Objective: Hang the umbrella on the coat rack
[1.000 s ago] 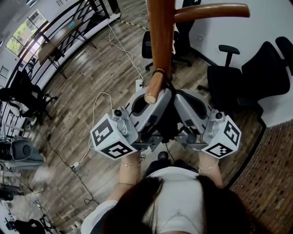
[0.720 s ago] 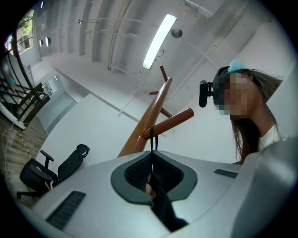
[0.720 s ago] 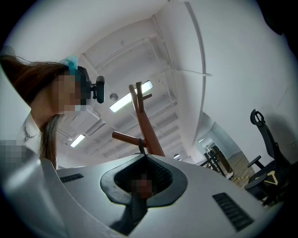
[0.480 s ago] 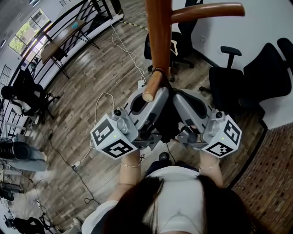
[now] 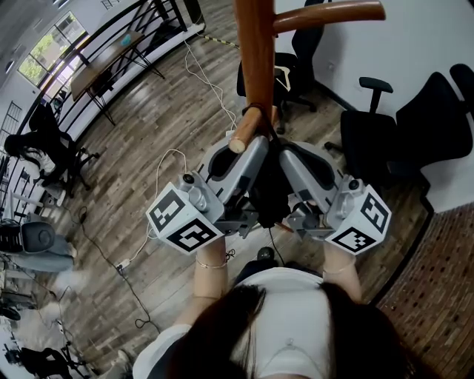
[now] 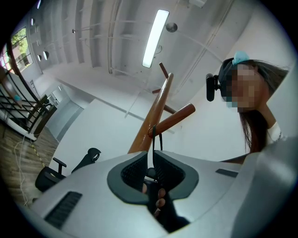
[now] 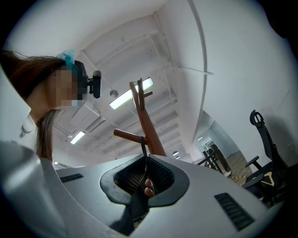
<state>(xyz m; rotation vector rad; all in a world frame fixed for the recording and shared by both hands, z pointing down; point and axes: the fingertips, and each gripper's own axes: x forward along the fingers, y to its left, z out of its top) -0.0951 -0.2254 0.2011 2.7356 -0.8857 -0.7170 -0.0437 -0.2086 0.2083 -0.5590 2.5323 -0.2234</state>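
The wooden coat rack rises in front of me, one peg slanting down toward me. The umbrella's black strap is looped over that peg. The dark umbrella hangs between the two grippers. My left gripper sits just under the peg end, shut on the strap. My right gripper is close beside it, also shut on the strap. In the left gripper view the strap runs from the peg into the left gripper. In the right gripper view the strap drops from the peg into the right gripper.
A second peg sticks out to the upper right. Black office chairs stand to the right near a white wall. Another chair is behind the rack. Cables trail over the wood floor, and a railing runs at far left.
The peg end now shows a little higher above the grippers than before. Both grippers still pinch the strap, which stays looped on the peg.
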